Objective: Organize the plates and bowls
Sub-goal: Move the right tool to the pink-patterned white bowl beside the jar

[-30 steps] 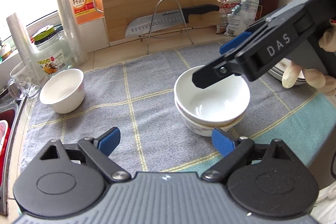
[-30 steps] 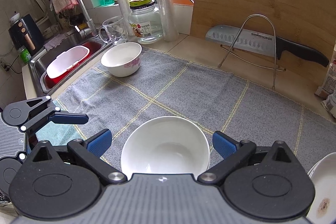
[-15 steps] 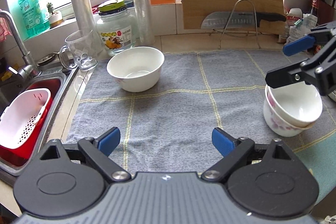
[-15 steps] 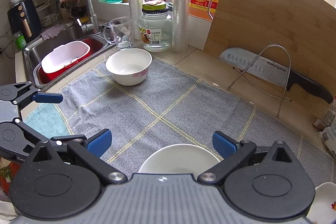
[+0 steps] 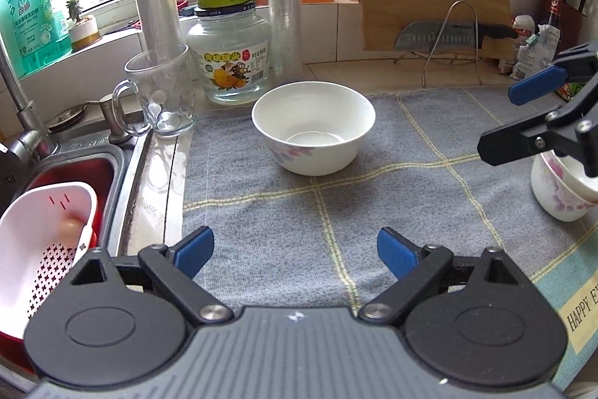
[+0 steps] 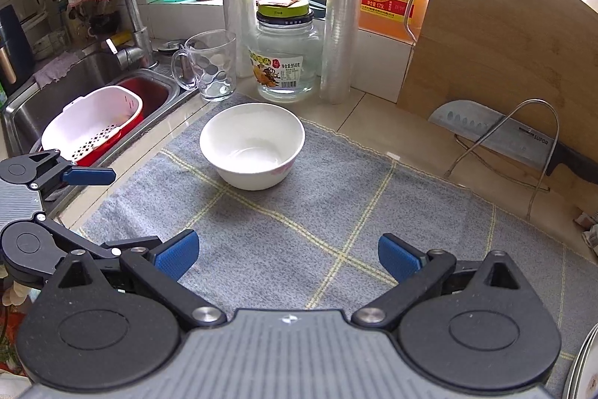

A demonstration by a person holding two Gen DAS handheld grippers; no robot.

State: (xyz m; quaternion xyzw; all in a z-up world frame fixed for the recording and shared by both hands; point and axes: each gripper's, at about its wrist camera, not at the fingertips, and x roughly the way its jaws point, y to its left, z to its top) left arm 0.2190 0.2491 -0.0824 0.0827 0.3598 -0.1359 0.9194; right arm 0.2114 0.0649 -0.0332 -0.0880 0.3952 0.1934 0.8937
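left gripper [image 5: 295,247]: jaws wide, empty | right gripper [image 6: 288,255]: jaws wide, empty | lone bowl [image 5: 313,126]: frame centre, on grey towel [image 5: 373,212]

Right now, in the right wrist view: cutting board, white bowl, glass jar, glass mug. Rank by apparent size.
1. cutting board, clearly largest.
2. white bowl.
3. glass jar.
4. glass mug.
The bowl sits nearer the camera than the jar, so 2 versus 3 is unsure.

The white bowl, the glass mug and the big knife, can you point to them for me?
white bowl [image 5: 313,126], left wrist view, on its inner wall.
glass mug [image 6: 213,66], right wrist view, on its side.
big knife [image 6: 497,133], right wrist view, on the blade.
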